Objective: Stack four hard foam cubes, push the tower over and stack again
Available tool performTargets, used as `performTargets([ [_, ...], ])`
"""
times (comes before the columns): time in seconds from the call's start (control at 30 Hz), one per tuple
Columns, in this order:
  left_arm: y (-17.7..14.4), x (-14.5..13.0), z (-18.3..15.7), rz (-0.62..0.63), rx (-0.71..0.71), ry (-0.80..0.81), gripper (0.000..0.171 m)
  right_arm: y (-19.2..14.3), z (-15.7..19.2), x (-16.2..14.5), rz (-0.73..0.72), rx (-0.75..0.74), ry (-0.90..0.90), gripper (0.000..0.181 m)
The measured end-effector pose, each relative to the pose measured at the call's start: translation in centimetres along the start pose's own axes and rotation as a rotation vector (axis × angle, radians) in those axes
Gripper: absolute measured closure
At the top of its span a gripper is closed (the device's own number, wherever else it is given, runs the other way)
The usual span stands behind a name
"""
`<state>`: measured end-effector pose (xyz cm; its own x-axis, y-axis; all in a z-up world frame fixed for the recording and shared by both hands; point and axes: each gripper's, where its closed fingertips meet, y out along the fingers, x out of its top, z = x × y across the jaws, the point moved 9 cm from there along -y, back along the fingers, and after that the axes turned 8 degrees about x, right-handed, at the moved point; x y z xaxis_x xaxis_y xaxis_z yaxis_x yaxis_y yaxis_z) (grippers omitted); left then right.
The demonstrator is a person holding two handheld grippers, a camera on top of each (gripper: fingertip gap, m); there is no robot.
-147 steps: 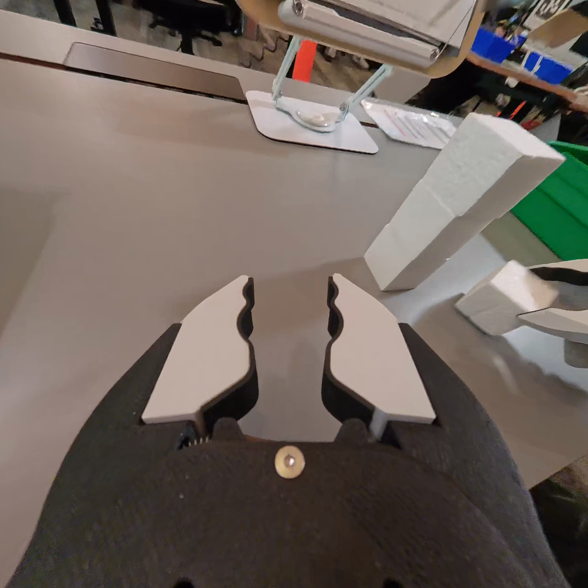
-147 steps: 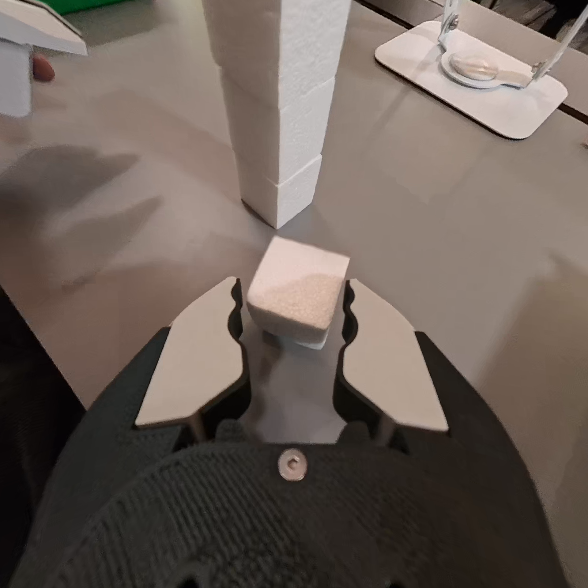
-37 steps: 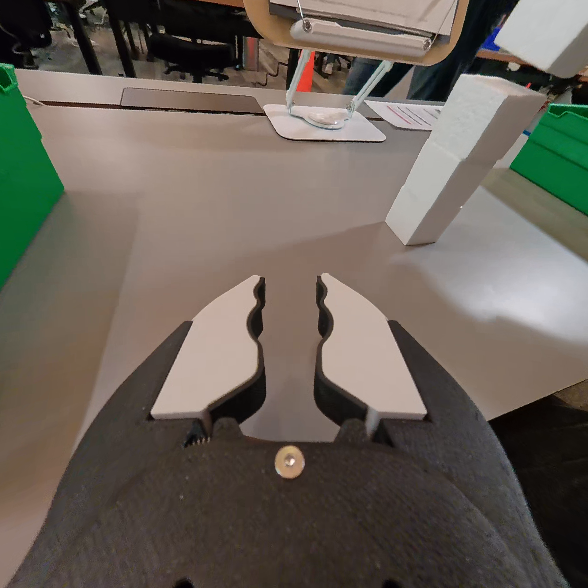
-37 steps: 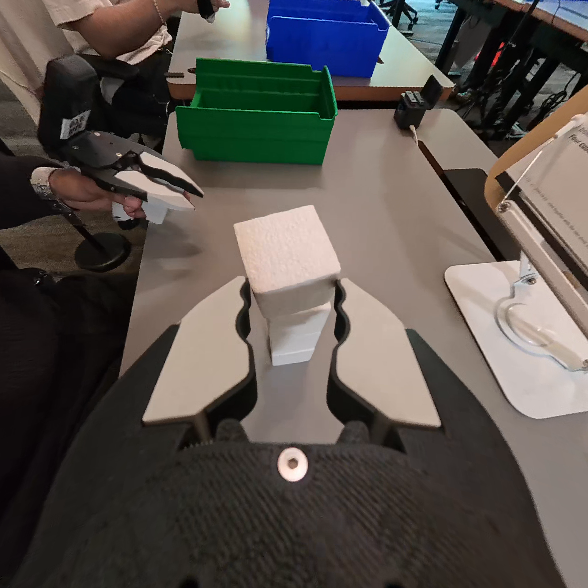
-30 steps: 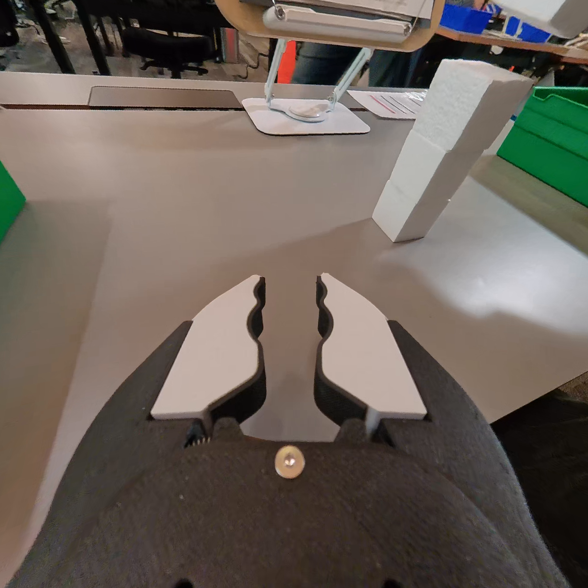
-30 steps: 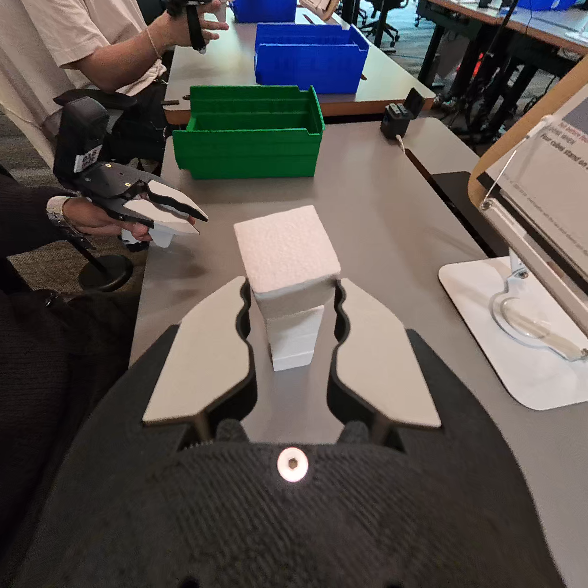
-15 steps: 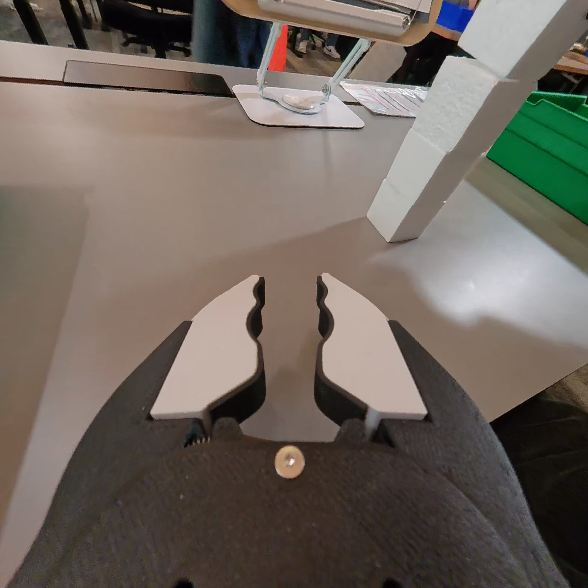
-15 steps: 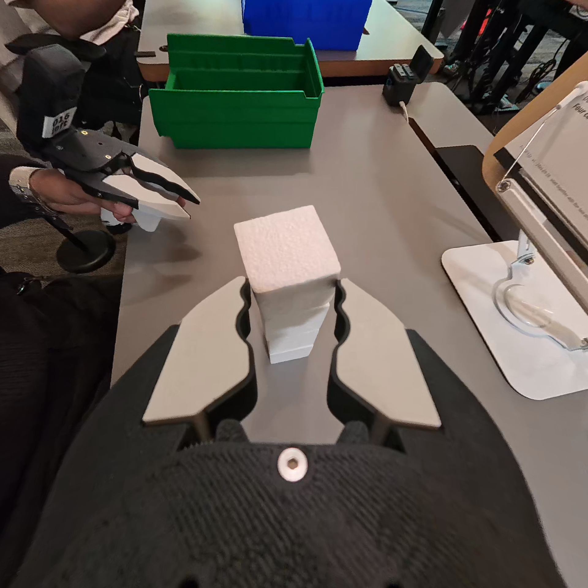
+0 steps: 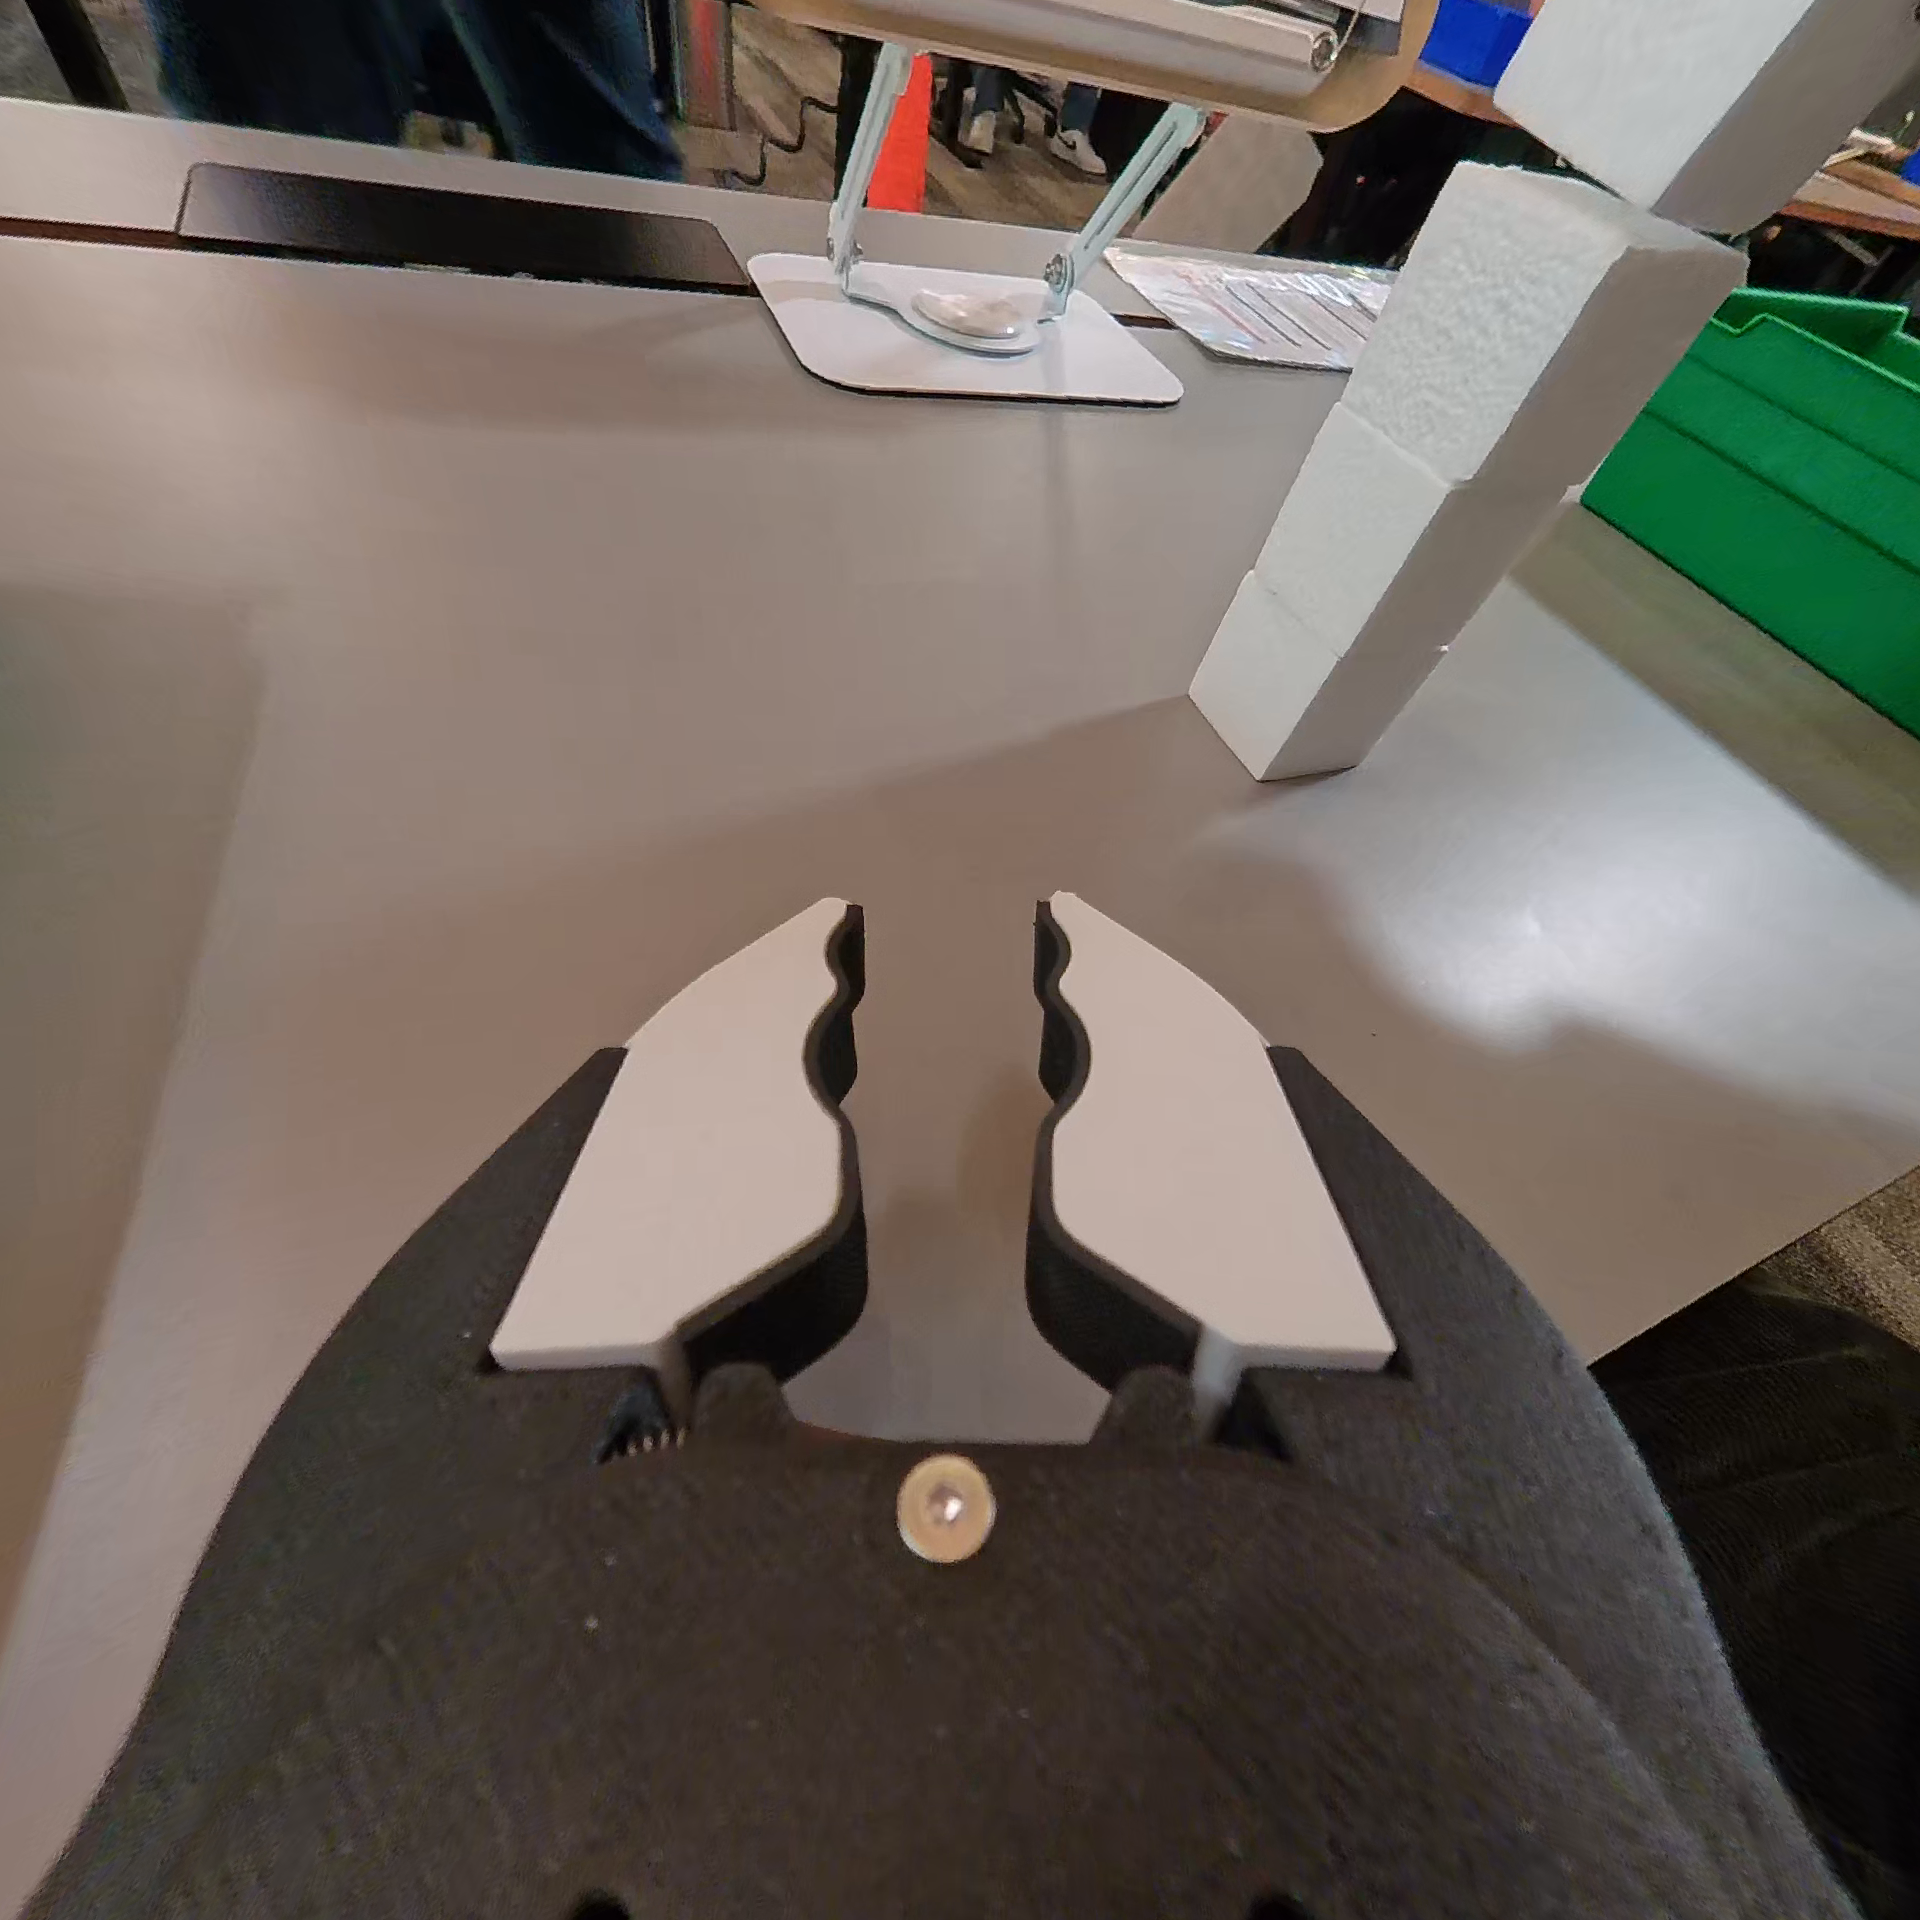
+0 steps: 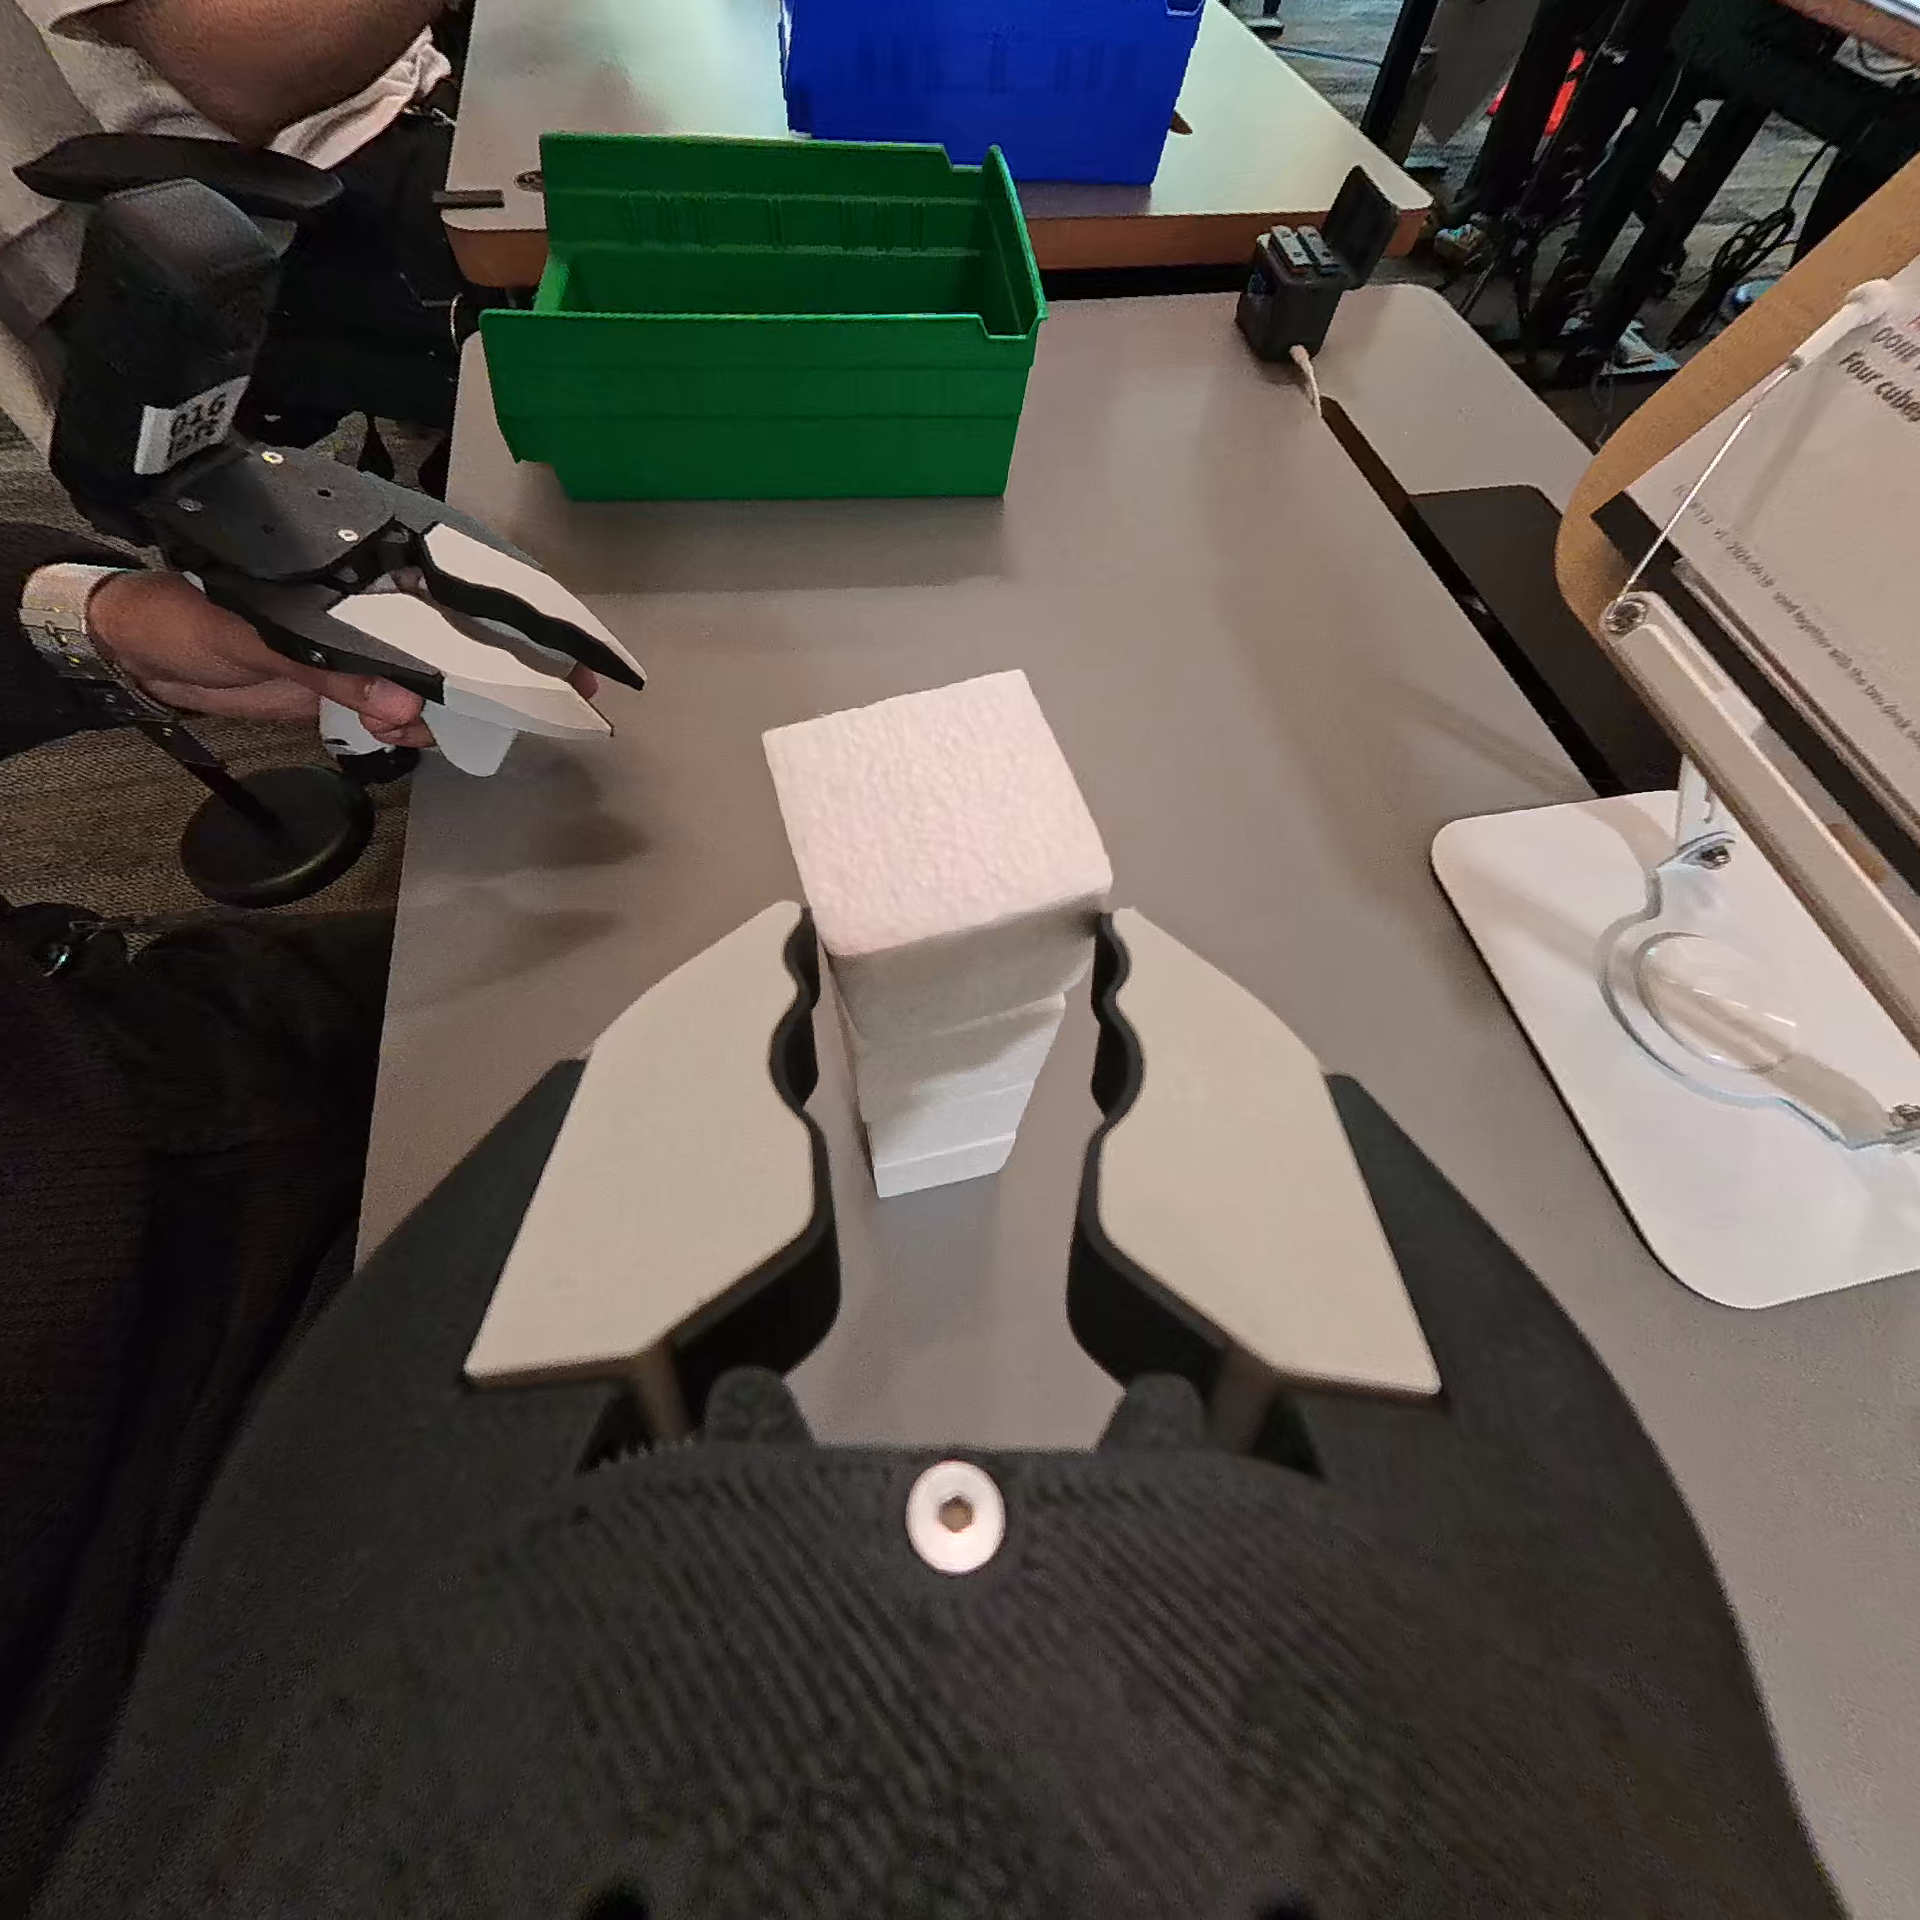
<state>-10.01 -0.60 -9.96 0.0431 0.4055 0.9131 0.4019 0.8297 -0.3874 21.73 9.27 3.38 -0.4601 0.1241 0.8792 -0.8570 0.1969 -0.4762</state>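
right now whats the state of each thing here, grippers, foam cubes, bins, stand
right gripper: shut on the foam cube, held above the stack
foam cube: gripped, not yet resting on the stack
foam stack: three cubes, standing on the grey table
left gripper: open, empty, over bare table
green bin: upright, looks empty
blue bin: on the next table, contents hidden
document stand: upright, holding a sheet

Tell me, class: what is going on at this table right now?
A person holds tongs in each hand. The right tongs grip a white foam cube just above a stack of foam cubes on the grey table. The left tongs hover open and empty off to the side.
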Motion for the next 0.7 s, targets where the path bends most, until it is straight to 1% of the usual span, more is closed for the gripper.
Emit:
performTargets([
  [0.37,0.0,0.0,0.0,0.002,0.0,-0.001,0.14,0.5,0.3,0.1,0.004,-0.006,-0.009,0.129],
  [0.47,0.0,0.0,0.1,0.002,0.0,-0.003,0.14,0.3,0.3,0.1,0.01,-0.024,-0.012,0.112],
  [0.53,0.0,0.0,0.1,0.002,0.0,-0.005,0.14,-0.1,0.3,0.3,-0.005,-0.042,-0.013,0.106],
  [0.63,0.1,0.0,0.0,0.003,-0.003,-0.002,0.14,-1.4,0.3,0.8,-0.069,-0.054,0.012,0.109],
  [0.7,0.2,0.1,-0.1,0.005,-0.008,0.001,0.14,-2.5,0.1,0.9,-0.097,-0.093,0.052,0.118],
])
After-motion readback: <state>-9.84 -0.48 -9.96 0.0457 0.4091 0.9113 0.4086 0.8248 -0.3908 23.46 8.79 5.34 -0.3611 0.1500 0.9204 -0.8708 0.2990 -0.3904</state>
